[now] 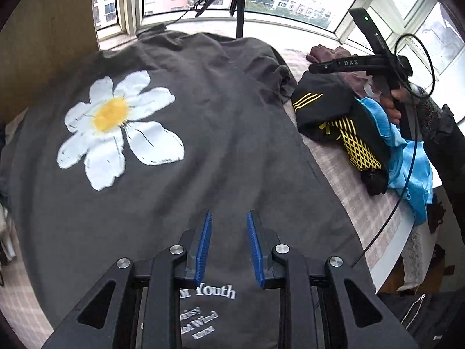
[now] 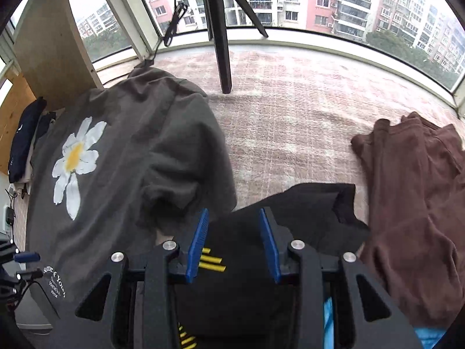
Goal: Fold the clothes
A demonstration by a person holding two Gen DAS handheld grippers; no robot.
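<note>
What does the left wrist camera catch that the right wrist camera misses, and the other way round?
Only the left wrist view shows the right gripper from outside, held in a hand, above a bright blue garment that is spread out.

Only the right wrist view shows the brown garment laid out, and a wide bare stretch of checked bedcover.

Both show the grey daisy T-shirt, the black garment with yellow stripes, the tripod and the windows.

Soft, overcast daylight enters through the wide bay windows (image 2: 290,3), leaving only faint shadows on the pale pink checked bedspread (image 2: 290,122). Glass areas blow out white in the left view. Fisheye curvature bends frames; corners vignette black; edges smear slightly.
</note>
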